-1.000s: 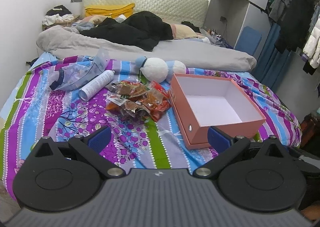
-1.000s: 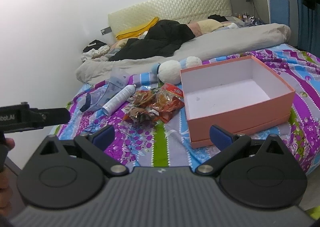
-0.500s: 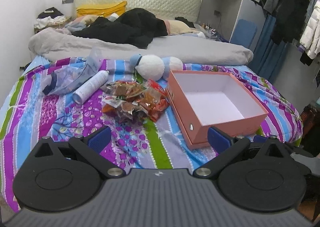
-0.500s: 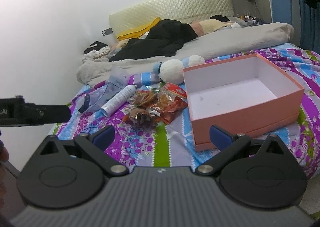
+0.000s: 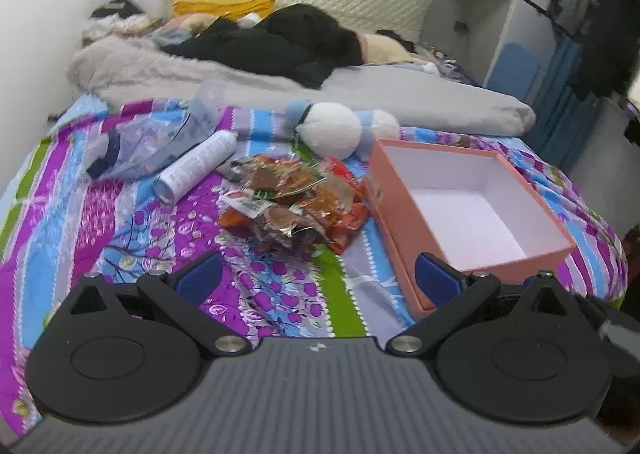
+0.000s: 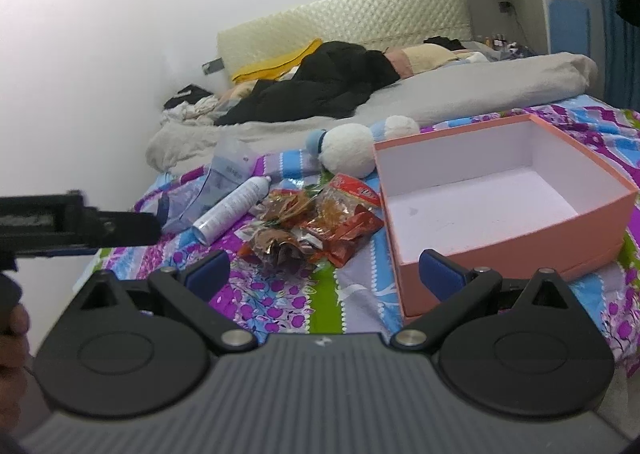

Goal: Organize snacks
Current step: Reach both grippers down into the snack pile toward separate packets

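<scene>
A pile of red and orange snack packets [image 5: 296,201] [image 6: 320,225] lies on the striped bedspread, just left of an empty pink box [image 5: 438,145] [image 6: 520,238] with a white inside. My left gripper [image 5: 318,276] hangs open above the bedspread, short of the snacks, with nothing between its fingers. My right gripper [image 6: 324,270] is wide apart too, its jaws closing a little on nothing, near the box's front corner. The left gripper's body [image 6: 80,225] juts in at the left of the right wrist view, a hand below it.
A white spray bottle [image 5: 196,165] and a clear plastic bag [image 5: 156,145] lie left of the snacks. A white and blue plush toy [image 5: 332,129] sits behind them. A grey duvet [image 5: 420,101] and black clothes [image 5: 280,45] cover the far half of the bed.
Both grippers have come forward and lower over the bed, so the snacks and the box loom larger. Nothing on the bed has shifted.
</scene>
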